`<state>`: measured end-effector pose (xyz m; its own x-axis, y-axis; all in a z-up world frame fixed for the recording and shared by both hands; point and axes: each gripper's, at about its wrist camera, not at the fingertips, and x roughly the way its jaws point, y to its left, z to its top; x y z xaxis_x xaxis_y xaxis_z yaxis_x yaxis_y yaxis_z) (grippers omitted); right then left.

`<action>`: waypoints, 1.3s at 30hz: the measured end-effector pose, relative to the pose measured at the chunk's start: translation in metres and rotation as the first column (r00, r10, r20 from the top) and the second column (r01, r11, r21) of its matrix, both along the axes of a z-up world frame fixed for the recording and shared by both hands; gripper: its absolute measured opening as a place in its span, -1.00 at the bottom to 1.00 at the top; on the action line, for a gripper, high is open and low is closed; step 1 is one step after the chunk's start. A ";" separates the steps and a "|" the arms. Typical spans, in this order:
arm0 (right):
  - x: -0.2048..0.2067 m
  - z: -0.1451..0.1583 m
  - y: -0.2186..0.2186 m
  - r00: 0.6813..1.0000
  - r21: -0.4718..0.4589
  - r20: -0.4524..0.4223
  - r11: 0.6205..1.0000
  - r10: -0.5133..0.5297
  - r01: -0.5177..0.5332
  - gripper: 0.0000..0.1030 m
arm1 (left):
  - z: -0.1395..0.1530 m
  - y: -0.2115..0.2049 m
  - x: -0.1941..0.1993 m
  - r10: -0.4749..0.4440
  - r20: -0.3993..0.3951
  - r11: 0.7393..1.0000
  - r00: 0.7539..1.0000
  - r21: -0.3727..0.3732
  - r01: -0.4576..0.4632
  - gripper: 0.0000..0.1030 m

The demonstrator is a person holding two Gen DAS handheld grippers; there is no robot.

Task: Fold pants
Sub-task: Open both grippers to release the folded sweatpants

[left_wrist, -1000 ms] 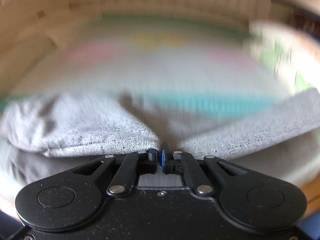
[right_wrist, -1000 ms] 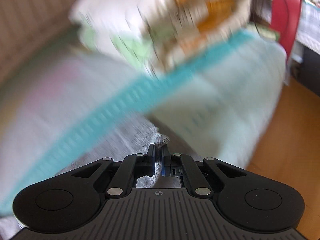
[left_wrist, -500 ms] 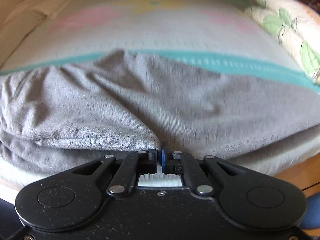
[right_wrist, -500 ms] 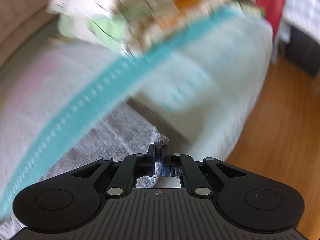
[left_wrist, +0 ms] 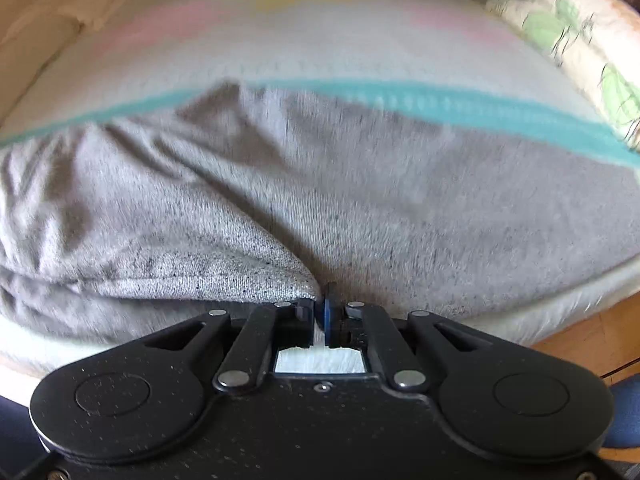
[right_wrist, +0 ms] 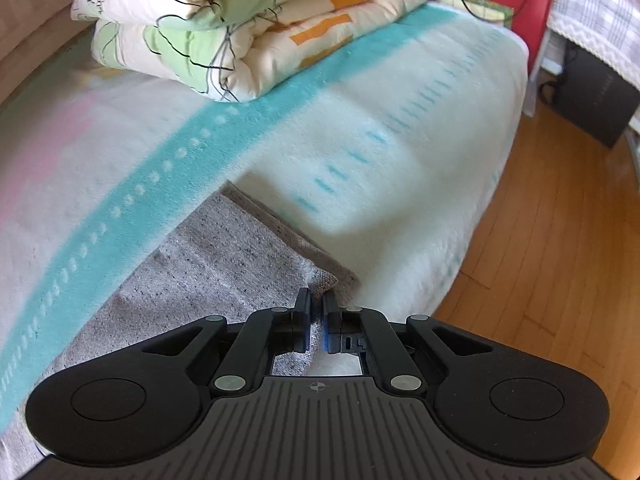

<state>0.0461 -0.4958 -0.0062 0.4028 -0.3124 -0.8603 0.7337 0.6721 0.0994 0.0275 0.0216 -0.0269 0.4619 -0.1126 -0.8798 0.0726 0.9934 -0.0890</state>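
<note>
Grey heathered pants (left_wrist: 320,208) lie spread across the near part of a bed. In the left wrist view my left gripper (left_wrist: 319,305) is shut on a folded edge of the pants near the bed's front edge. In the right wrist view my right gripper (right_wrist: 316,307) is shut on the corner of a pant leg hem (right_wrist: 320,280), low over the bed. The pants (right_wrist: 208,264) run back to the left from that corner. The cloth is wrinkled at the left in the left wrist view.
The bed has a white blanket with a teal stripe (right_wrist: 168,184) and pink patches. A folded flowered quilt (right_wrist: 240,28) lies at the far end. Wooden floor (right_wrist: 552,240) is to the right, with a red object (right_wrist: 532,0) and a dark box (right_wrist: 592,92) beyond.
Both grippers moved down and toward the bed's front edge with the pants. The pants now lie spread on the blanket, covering more of the view below the teal stripe.
</note>
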 end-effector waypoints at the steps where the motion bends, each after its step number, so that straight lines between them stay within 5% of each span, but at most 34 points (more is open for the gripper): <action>1: -0.002 0.005 0.001 1.000 -0.017 0.022 1.000 -0.003 0.003 -0.90 | -0.002 0.001 0.000 0.004 -0.010 1.000 1.000 -0.005 -0.004 -0.88; 3: -0.003 0.009 -0.002 0.999 -0.038 0.037 0.999 -0.021 0.023 -0.90 | 0.001 0.001 -0.001 -0.003 0.009 1.000 1.000 -0.006 0.003 -0.88; 6: 0.001 -0.007 -0.010 1.000 0.055 -0.015 0.998 -0.027 0.028 -0.89 | 0.008 -0.001 -0.004 -0.021 0.044 0.999 0.999 -0.023 0.022 -0.85; 10: 0.001 -0.007 -0.005 0.999 0.018 -0.032 0.999 -0.031 0.031 -0.75 | -0.003 -0.001 -0.001 -0.014 -0.013 1.000 1.000 0.004 0.014 -0.86; 13: -0.006 0.008 -0.005 0.994 -0.014 0.056 0.996 -0.091 0.092 -0.74 | -0.006 0.001 -0.001 -0.010 -0.032 1.000 0.999 -0.007 0.010 -0.85; 16: -0.003 0.024 0.001 0.985 -0.047 0.169 0.998 -0.040 0.049 -0.73 | -0.007 0.002 -0.001 -0.007 -0.030 1.000 1.000 -0.011 0.007 -0.85; 20: 0.013 0.026 0.000 0.969 0.006 0.248 1.000 0.009 -0.011 -0.69 | -0.007 -0.003 -0.005 -0.015 -0.019 1.000 1.000 0.009 0.015 -0.85; 22: 0.026 0.026 -0.007 0.964 0.040 0.267 0.999 0.021 -0.033 -0.51 | -0.007 -0.004 -0.005 -0.018 -0.016 1.000 1.000 0.015 0.018 -0.85; 32: 0.079 0.003 -0.028 0.976 0.054 0.182 0.990 0.119 -0.131 -0.19 | -0.013 -0.010 -0.001 -0.027 -0.007 0.998 1.000 0.048 0.027 -0.85; 38: 0.090 -0.012 -0.026 0.975 0.097 0.115 0.975 0.189 -0.200 -0.20 | -0.015 -0.009 0.003 -0.010 -0.017 0.999 1.000 0.036 0.011 -0.86; 39: 0.091 -0.012 -0.023 0.971 0.085 0.100 0.971 0.216 -0.225 -0.41 | -0.015 -0.008 0.004 -0.005 -0.020 1.000 1.000 0.031 0.006 -0.86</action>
<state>0.1376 -0.5186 -0.0179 0.5289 -0.1263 -0.8393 0.5539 0.8006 0.2286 0.0314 0.0136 -0.0421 0.4433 -0.0878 -0.8921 0.0768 0.9952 -0.0598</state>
